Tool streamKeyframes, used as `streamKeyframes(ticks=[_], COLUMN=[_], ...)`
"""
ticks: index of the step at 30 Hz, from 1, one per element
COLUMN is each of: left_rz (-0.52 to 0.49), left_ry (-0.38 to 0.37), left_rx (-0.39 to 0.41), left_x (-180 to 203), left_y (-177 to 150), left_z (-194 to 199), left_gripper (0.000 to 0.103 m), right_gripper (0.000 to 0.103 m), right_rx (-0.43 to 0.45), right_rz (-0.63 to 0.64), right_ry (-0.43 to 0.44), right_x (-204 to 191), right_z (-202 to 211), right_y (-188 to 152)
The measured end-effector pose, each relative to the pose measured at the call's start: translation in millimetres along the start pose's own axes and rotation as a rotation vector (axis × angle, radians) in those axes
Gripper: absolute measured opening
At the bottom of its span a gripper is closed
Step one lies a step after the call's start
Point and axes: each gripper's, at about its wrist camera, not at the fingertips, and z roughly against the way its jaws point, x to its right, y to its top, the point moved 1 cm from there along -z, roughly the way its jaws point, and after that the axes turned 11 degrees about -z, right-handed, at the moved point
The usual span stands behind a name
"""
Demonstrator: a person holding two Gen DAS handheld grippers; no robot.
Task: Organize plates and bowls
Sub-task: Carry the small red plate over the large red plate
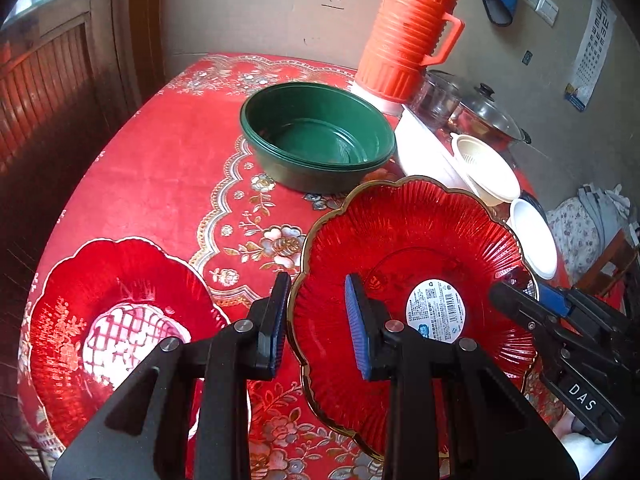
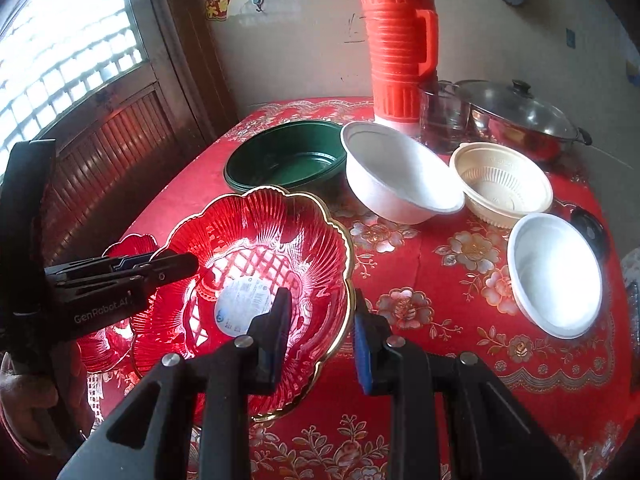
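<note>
The left gripper (image 1: 318,320) and right gripper (image 2: 320,332) each pinch one side of the rim of a shiny red glass plate (image 2: 256,264) with ridges, wavy gold edge and round sticker, held above the flowery red tablecloth (image 2: 460,340). Another red plate (image 1: 116,320) lies near the table's left edge. Smooth green bowls (image 1: 320,136) sit stacked toward the far edge

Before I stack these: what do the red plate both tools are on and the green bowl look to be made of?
Red plate: seemingly glass, or clear hard plastic; translucent, glossy, ribbed, with a gilt scalloped rim, light shining through it. Green bowl: likely thin molded plastic; opaque, dull sheen, stepped rim lines that hint at several bowls nested.
</note>
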Motion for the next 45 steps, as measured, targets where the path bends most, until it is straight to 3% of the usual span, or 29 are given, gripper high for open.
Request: streamKeyframes(ticks=[17, 27, 35, 45], left_rz=[0.125, 0.195, 0.234, 0.251], left_ry=[0.104, 0.149, 0.19, 0.215], left_rx=[0.049, 0.039, -0.006, -0.077], left_x=[-74, -112, -138, -151], left_y=[-38, -70, -96, -110], left_z=[59, 77, 72, 45], left_gripper=[0.027, 0.027, 0.027, 0.027], right_gripper=[0.03, 0.034, 0.034, 0.036], right_rx=[-0.018, -0.067, -0.115, -0.189], right_rz=[0.142, 0.22, 0.279, 0.332], right_ry=[0.085, 0.133, 0.14, 0.083], right_x=[-90, -132, -166, -182], right_z=[-8, -24, -48, -87], right_y=[-7, -19, -30, -41])
